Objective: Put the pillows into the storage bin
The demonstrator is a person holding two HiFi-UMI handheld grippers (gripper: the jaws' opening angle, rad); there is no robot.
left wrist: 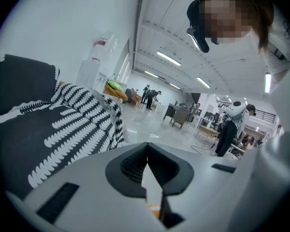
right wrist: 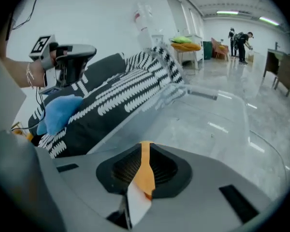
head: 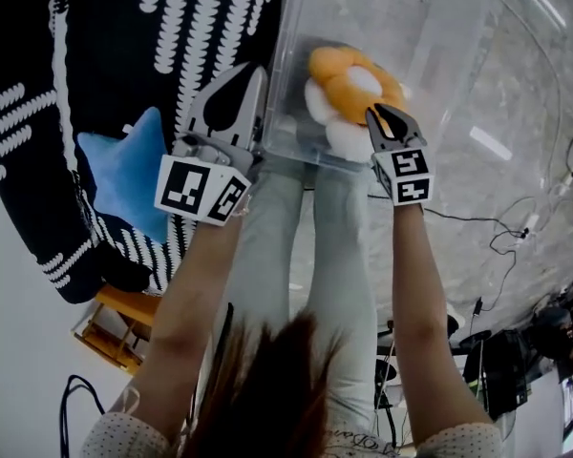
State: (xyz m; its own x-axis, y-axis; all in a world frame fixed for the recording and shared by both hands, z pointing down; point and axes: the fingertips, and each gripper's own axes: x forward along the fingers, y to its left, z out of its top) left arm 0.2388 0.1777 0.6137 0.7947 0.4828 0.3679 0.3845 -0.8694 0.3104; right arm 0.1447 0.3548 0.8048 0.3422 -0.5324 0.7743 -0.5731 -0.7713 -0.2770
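Observation:
A clear plastic storage bin (head: pixel 279 103) stands on the pale floor in front of me. Over its near side hangs an orange and white flower pillow (head: pixel 349 89). My right gripper (head: pixel 377 114) is shut on the pillow's edge, and in the right gripper view orange and white fabric fills the gap at my right gripper (right wrist: pixel 145 146). My left gripper (head: pixel 252 76) is shut and empty beside the bin's left wall; the left gripper view shows my left gripper (left wrist: pixel 147 146) with its jaws together. A blue star pillow (head: pixel 126 168) lies on the patterned cover, also seen as the blue pillow (right wrist: pixel 59 111).
A black cover with white leaf print (head: pixel 38 113) spreads at the left. An orange crate (head: pixel 115 327) sits near my left elbow. Cables (head: pixel 501 227) and dark gear (head: pixel 516 370) lie on the floor to the right. My legs (head: pixel 301 246) stand against the bin.

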